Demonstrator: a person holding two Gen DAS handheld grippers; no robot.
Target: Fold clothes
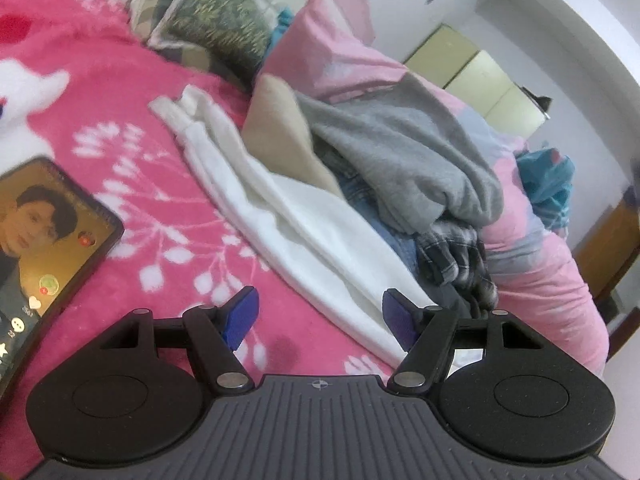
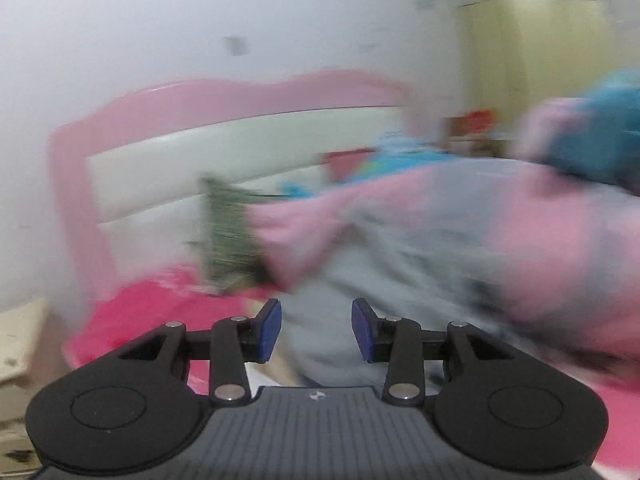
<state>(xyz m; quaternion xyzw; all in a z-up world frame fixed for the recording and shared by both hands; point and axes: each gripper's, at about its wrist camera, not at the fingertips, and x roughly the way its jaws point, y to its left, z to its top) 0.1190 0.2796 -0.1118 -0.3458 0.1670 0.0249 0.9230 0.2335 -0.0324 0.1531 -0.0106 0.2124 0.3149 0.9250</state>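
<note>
Clothes lie in a heap on the bed, ahead and to the right of the left claw (image 1: 318,316). That claw stands wide open with nothing between its blue pads. A white garment (image 1: 280,216) stretches as a long, narrow band from just under the right pad away up and to the left, so its long axis runs diagonally off from the claw over the pink blanket (image 1: 120,92). Its near end sits at that pad, though whether the pad touches it I cannot tell. Just beyond it, to the right, a grey garment (image 1: 404,152) is draped over a plaid one (image 1: 452,256). A phone (image 1: 52,236) lies well off to the left.

The right claw (image 2: 316,330) is partly open and empty. Its view is badly smeared; what looks like grey cloth (image 2: 360,280) lies straight ahead of it and below, probably the same pile.

Judging by this, the left hand is nearer the white piece and best placed to take its near end.
</note>
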